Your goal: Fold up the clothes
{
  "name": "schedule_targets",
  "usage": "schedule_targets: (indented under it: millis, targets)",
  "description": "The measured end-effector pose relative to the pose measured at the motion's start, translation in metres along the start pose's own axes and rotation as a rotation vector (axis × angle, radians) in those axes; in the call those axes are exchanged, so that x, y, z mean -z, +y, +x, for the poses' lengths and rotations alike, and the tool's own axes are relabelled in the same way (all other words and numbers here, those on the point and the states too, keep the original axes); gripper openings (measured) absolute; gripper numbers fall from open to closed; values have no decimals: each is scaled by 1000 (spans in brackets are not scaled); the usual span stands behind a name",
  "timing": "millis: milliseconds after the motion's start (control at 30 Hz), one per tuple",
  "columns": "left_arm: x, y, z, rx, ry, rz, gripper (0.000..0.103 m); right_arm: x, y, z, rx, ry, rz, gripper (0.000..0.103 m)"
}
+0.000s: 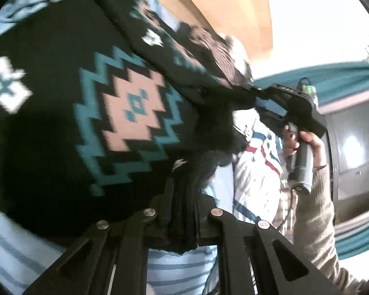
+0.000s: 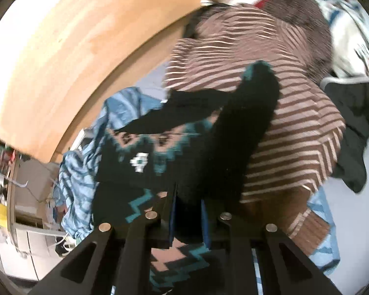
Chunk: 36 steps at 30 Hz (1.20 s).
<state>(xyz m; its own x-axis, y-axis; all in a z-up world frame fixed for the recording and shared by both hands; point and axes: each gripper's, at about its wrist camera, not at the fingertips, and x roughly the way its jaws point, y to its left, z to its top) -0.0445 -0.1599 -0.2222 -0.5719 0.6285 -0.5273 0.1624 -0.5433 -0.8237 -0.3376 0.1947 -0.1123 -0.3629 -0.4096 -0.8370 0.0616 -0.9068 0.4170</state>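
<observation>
A black knit sweater (image 1: 69,113) with teal zigzags, a pink diamond and white motifs hangs lifted between both grippers. My left gripper (image 1: 184,209) is shut on a bunched black edge of it. The right gripper (image 1: 270,93) shows in the left wrist view, held by a hand, clamped on the sweater's far edge. In the right wrist view my right gripper (image 2: 188,216) is shut on black fabric of the same sweater (image 2: 209,147), which drapes forward over a brown striped garment (image 2: 283,113).
A blue-and-white striped sheet (image 1: 174,270) lies below. A white garment with red and blue marks (image 1: 258,152), a light blue patterned cloth (image 2: 78,172) and a dark garment (image 2: 351,127) lie around. A wooden headboard (image 2: 73,56) curves behind.
</observation>
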Motion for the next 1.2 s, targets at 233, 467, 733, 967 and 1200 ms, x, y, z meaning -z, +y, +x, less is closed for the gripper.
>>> schedule_targets:
  millis: [233, 467, 733, 967, 1200]
  targets:
    - [2, 26, -40, -100, -109, -38, 11, -12, 77, 52, -15, 58, -131, 18]
    - [2, 76, -42, -210, -127, -156, 11, -14, 109, 133, 16, 138, -148, 19]
    - [11, 95, -40, -259, -102, -196, 11, -3, 116, 167, -10, 148, -153, 27]
    - [13, 100, -33, -297, -96, -195, 11, 4, 120, 127, -166, 108, -145, 54]
    - [11, 96, -23, -370, -67, -177, 12, 28, 85, 47, -248, -21, -78, 68]
